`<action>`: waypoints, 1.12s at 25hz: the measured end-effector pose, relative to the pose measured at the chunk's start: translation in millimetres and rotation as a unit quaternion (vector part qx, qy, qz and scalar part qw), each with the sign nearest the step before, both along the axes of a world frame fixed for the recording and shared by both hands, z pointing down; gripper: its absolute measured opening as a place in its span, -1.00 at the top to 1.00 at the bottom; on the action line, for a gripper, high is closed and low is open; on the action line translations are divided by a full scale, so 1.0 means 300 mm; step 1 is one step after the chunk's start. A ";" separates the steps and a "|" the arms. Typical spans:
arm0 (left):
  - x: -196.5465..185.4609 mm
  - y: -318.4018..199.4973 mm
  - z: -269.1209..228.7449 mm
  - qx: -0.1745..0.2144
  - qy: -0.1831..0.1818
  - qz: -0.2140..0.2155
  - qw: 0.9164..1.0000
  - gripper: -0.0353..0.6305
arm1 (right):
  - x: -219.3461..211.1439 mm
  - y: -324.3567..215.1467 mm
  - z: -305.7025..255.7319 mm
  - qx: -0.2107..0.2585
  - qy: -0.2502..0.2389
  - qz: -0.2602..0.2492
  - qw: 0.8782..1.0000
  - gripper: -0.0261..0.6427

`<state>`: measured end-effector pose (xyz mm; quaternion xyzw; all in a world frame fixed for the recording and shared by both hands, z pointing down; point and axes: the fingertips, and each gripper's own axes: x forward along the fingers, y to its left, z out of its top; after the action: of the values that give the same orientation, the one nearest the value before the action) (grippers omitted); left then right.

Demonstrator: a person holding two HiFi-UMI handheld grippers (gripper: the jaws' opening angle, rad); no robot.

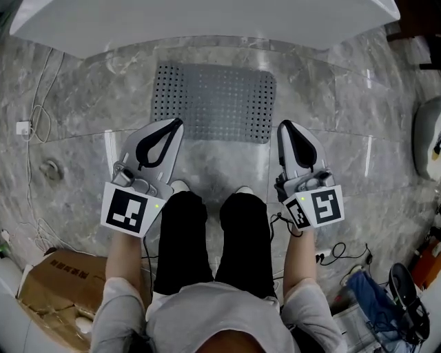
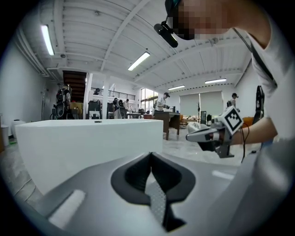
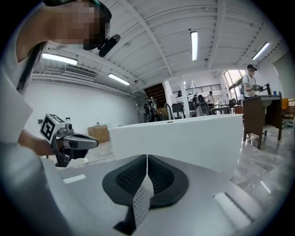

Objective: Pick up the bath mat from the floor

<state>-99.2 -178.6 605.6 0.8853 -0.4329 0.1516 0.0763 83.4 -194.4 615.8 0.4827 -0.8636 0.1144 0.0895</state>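
A grey perforated bath mat (image 1: 213, 100) is spread over the marble floor in front of a white bathtub (image 1: 207, 21). My left gripper (image 1: 179, 124) is at the mat's near left corner and my right gripper (image 1: 283, 125) at its near right corner. Both are shut. In the left gripper view a strip of the perforated mat (image 2: 157, 203) sits pinched behind the closed left gripper (image 2: 150, 156). The right gripper view shows the same kind of mat strip (image 3: 139, 203) caught in the right gripper (image 3: 146, 159). Each view also shows the other gripper alongside.
The person's black-trousered legs (image 1: 207, 241) stand between the grippers. A cardboard box (image 1: 58, 286) lies at the near left, with a cable and socket (image 1: 24, 127) and a floor drain (image 1: 50, 169) further left. Cables and blue gear (image 1: 375, 293) clutter the near right.
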 end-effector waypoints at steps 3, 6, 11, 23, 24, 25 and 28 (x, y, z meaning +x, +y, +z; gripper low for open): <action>0.001 -0.010 0.166 0.006 -0.004 0.003 1.000 0.89 | 0.012 -0.006 0.171 0.002 -0.002 0.001 1.000 0.89; -0.001 -0.033 0.327 0.017 -0.006 0.004 1.000 0.89 | 0.021 -0.024 0.340 0.011 0.002 0.000 1.000 0.89; -0.012 -0.094 0.589 0.031 -0.009 0.006 0.999 0.89 | 0.044 -0.069 0.610 0.023 0.002 0.001 1.000 0.89; -0.040 -0.141 0.805 0.028 -0.015 -0.006 0.999 0.89 | 0.078 -0.120 0.827 0.019 0.002 0.002 1.000 0.83; -0.047 -0.145 0.814 0.028 -0.016 -0.010 0.999 0.89 | 0.088 -0.124 0.836 0.019 0.005 0.005 1.000 0.82; -0.054 -0.149 0.825 0.028 -0.017 -0.014 0.999 0.89 | 0.099 -0.127 0.848 0.020 0.008 0.008 1.000 0.81; -0.082 -0.161 0.865 0.023 -0.018 -0.026 0.999 0.89 | 0.134 -0.142 0.884 0.018 0.005 0.019 1.000 0.79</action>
<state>-124.0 -226.7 865.1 0.8725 -0.4602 0.1559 0.0523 123.7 -236.8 881.1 0.5008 -0.8559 0.0982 0.0835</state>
